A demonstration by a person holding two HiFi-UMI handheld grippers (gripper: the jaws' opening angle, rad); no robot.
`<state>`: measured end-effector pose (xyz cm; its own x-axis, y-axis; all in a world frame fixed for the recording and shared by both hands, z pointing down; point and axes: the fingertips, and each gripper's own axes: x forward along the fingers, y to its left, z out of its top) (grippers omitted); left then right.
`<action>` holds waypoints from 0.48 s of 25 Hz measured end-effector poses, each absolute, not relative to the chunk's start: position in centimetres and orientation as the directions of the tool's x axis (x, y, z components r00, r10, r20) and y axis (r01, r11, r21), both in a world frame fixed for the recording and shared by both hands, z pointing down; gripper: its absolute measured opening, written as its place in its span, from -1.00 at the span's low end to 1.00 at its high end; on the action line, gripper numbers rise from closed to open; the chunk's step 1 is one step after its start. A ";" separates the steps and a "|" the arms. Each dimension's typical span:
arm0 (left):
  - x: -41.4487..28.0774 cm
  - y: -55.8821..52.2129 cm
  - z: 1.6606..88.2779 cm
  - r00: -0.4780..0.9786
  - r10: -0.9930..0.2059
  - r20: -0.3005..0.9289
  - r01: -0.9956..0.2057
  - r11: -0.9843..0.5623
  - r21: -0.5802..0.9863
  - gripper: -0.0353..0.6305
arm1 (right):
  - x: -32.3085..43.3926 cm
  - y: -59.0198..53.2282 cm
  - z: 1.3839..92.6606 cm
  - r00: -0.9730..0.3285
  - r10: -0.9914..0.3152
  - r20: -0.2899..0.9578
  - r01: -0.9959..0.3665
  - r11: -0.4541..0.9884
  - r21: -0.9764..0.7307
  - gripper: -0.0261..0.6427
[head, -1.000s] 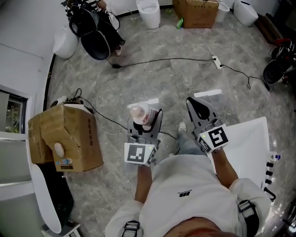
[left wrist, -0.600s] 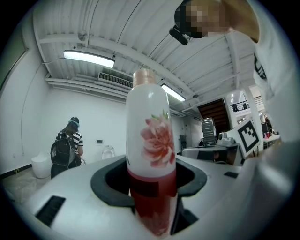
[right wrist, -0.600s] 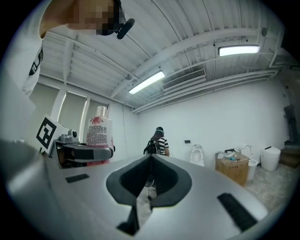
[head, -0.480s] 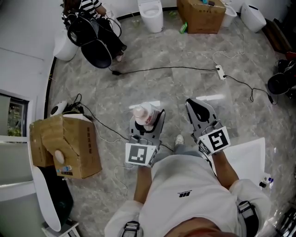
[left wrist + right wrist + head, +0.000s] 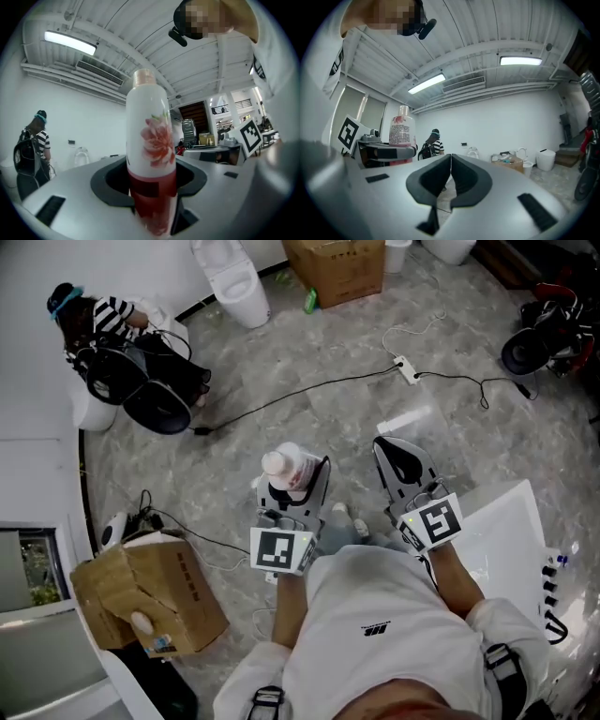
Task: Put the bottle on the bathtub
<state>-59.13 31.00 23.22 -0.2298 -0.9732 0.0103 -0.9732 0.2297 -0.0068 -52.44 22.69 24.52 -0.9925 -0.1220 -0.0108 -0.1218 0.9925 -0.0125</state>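
Our left gripper (image 5: 292,482) clamps the upright flowered bottle (image 5: 149,150) low on its body; our right gripper (image 5: 451,159) is pinched together, empty. Both hover over a grey marble floor (image 5: 309,404). We count two boxes: a cardboard box (image 5: 155,601) at left, a second box (image 5: 336,266) beside a toilet (image 5: 232,285). A black cable (image 5: 281,399) crosses between; a person (image 5: 105,320) stands far left.

Grey marble floor (image 5: 309,423), white wall (image 5: 506,122), cardboard box (image 5: 155,601), toilet (image 5: 230,282), strip light (image 5: 520,60).
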 end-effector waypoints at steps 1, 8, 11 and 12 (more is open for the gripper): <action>-58.8 29.5 23.2 -0.198 -0.980 0.010 -0.980 0.198 -0.006 -0.24 | -51.8 21.4 24.4 -0.988 -0.155 -0.011 -0.155 0.988 -0.010 -0.94; -57.6 18.6 23.2 0.016 -1.000 0.015 -1.000 -0.016 -0.003 -0.23 | -48.5 12.2 23.8 -0.931 -0.362 -0.044 -0.361 0.932 -0.041 -0.94; -56.9 13.7 23.1 0.107 -0.994 0.012 -0.994 -0.107 -0.001 -0.23 | -47.3 8.3 23.7 -0.893 -0.447 -0.046 -0.446 0.894 -0.038 -0.94; -56.6 12.0 23.1 0.140 -0.990 0.014 -0.990 -0.140 -0.001 -0.23 | -46.9 7.0 23.7 -0.877 -0.479 -0.046 -0.477 0.878 -0.040 -0.94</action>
<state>-56.63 12.05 23.05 0.1398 -0.9901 0.0139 -0.9902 -0.1398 -0.0014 -46.91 6.98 23.71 -0.8768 -0.4786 -0.0462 -0.4771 0.8779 -0.0401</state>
